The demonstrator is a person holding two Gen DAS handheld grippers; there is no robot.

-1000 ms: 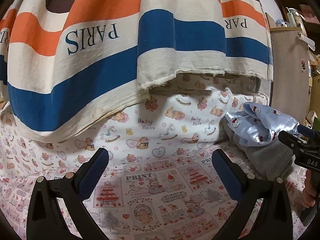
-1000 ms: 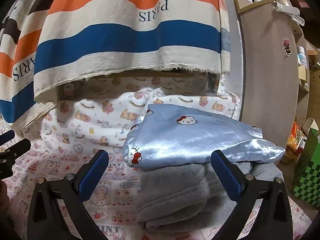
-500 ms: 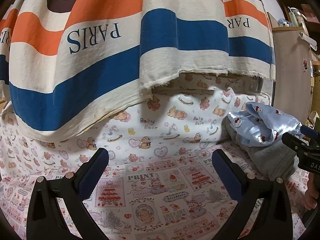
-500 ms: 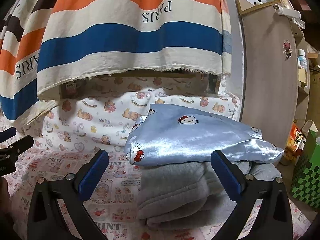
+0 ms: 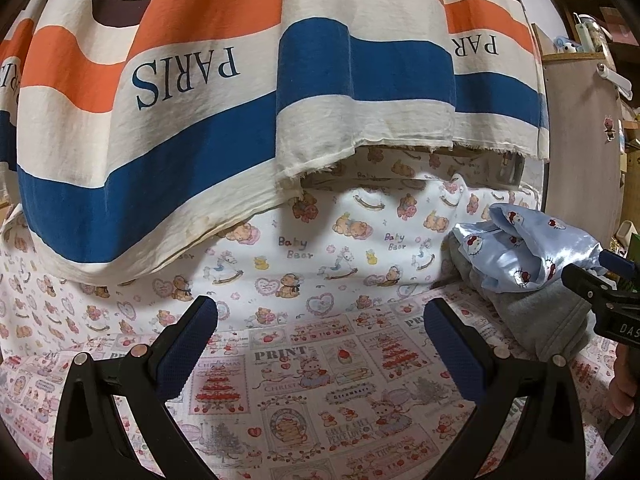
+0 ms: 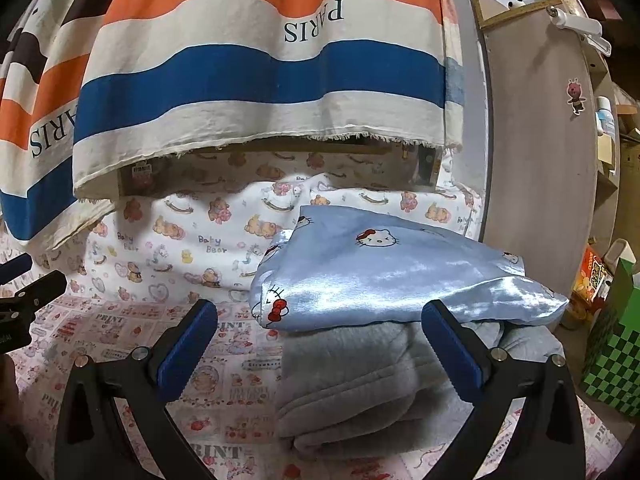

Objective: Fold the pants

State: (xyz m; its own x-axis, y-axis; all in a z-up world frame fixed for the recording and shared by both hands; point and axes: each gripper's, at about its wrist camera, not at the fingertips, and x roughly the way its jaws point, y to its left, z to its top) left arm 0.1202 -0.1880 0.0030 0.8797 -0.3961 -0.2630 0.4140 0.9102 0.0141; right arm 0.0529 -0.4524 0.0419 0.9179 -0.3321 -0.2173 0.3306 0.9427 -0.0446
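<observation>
Only right wrist view shows green checkered box (image 6: 612, 344)

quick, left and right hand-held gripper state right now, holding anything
Left hand-held gripper: open, holding nothing, over the printed sheet.
Right hand-held gripper: open, holding nothing, in front of the folded blue satin pants.
</observation>
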